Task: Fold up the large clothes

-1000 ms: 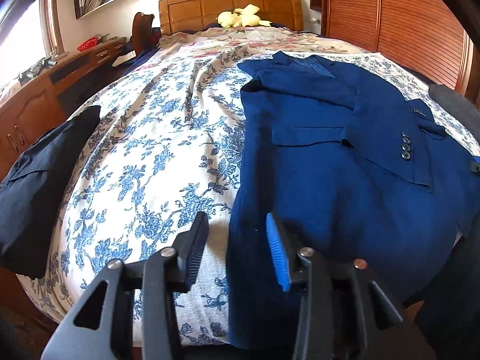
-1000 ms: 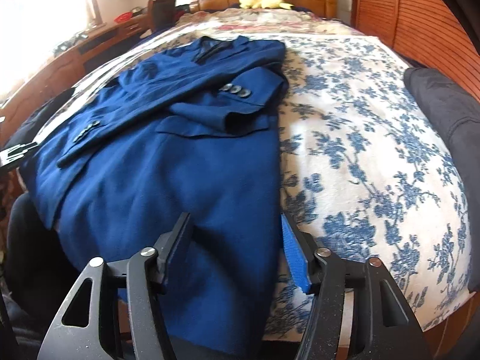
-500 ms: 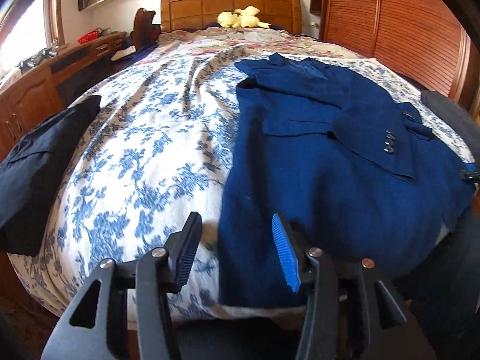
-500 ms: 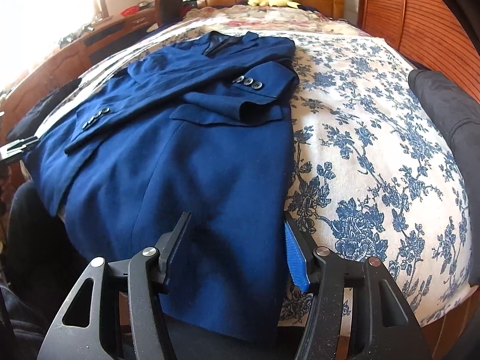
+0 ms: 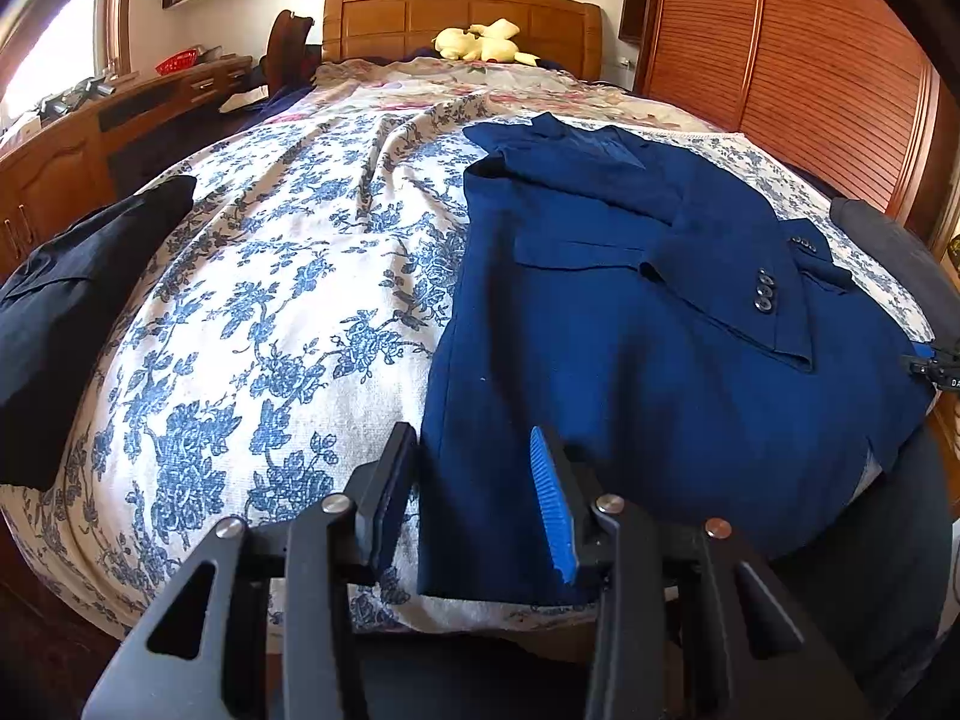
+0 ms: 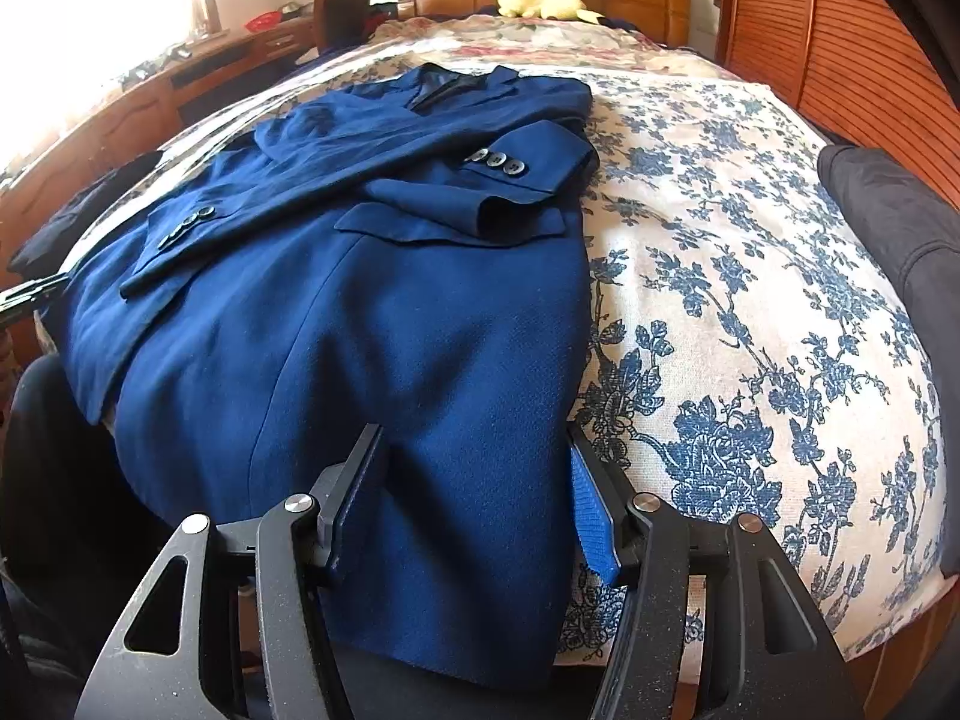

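Observation:
A dark blue suit jacket [image 5: 630,360] lies flat on the flowered bedspread [image 5: 270,312], collar toward the headboard, both sleeves folded across its front. My left gripper [image 5: 474,480] hovers over the jacket's near left hem corner. Its jaws are closing with that cloth edge between them, and the pads are not pressing it. In the right wrist view the same jacket [image 6: 372,312] fills the left half. My right gripper [image 6: 474,480] stands open above the near right hem edge, cloth showing between its fingers. The right gripper's tip [image 5: 933,366] peeks in at the left view's right edge.
A folded black garment [image 5: 72,312] lies at the bed's left edge and a dark grey one [image 6: 888,228] at its right edge. A yellow plush toy [image 5: 480,42] rests by the wooden headboard. A wooden desk [image 5: 90,138] runs along the left and a slatted wardrobe [image 5: 840,72] along the right.
The left jaws widened a little, then narrowed again. Both views drew back slightly toward the foot of the bed, so the jacket's hem shows lower between the fingers. The jacket has not moved.

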`<state>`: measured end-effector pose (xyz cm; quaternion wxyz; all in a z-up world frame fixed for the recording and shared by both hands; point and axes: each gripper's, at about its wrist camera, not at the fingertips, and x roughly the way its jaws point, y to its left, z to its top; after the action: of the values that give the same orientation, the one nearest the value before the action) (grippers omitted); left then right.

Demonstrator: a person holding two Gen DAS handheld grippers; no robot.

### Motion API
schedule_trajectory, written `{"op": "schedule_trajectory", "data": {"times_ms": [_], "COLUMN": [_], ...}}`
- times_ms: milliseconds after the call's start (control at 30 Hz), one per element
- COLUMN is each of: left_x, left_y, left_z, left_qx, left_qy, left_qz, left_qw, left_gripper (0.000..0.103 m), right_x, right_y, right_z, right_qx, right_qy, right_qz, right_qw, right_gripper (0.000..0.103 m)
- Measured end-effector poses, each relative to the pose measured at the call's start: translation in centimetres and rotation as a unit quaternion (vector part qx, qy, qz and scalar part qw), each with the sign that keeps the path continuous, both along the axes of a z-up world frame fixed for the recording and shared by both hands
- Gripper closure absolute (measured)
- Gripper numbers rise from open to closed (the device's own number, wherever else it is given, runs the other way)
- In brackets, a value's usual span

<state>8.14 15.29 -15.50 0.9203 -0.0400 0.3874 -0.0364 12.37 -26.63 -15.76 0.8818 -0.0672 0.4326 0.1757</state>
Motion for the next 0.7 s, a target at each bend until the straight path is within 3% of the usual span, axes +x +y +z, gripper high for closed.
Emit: {"op": "schedule_trajectory", "data": {"times_ms": [67, 100, 133, 200, 367, 400, 533, 700], "left_x": [0.0, 0.1, 0.1, 0.0, -0.3, -0.4, -0.2, 0.3], "left_y": [-0.1, -0.2, -0.3, -0.8, -3.5, -4.0, -5.6, -5.6], "left_z": [0.0, 0.1, 0.3, 0.9, 4.3, 5.2, 8.7, 12.5], "left_qx": [-0.001, -0.002, -0.003, -0.011, 0.010, 0.014, 0.021, 0.004], "left_qy": [0.000, 0.001, -0.001, -0.001, -0.030, -0.039, -0.074, -0.110], "left_qz": [-0.001, -0.002, -0.002, -0.015, -0.050, -0.056, -0.079, -0.075], "left_qw": [1.0000, 1.0000, 1.0000, 0.9998, 0.9982, 0.9976, 0.9939, 0.9911], "left_gripper": [0.066, 0.071, 0.088, 0.098, 0.102, 0.102, 0.102, 0.102], "right_x": [-0.1, -0.1, 0.0, 0.0, 0.4, 0.5, 1.0, 1.0], "right_y": [0.0, 0.0, 0.0, 0.1, 0.3, 0.4, 0.5, 0.6], "right_z": [-0.1, -0.1, -0.1, -0.2, 0.0, 0.1, 1.1, 4.1], "right_qx": [0.001, 0.001, -0.001, -0.005, -0.003, -0.006, -0.011, 0.016], "right_qy": [-0.001, -0.001, -0.001, -0.001, -0.002, -0.002, -0.009, -0.042], "right_qz": [0.000, 0.000, 0.000, -0.001, -0.008, -0.010, -0.025, -0.020], "right_qw": [1.000, 1.000, 1.000, 1.000, 1.000, 1.000, 1.000, 0.999], "right_gripper": [0.044, 0.044, 0.044, 0.044, 0.045, 0.048, 0.094, 0.101]}}
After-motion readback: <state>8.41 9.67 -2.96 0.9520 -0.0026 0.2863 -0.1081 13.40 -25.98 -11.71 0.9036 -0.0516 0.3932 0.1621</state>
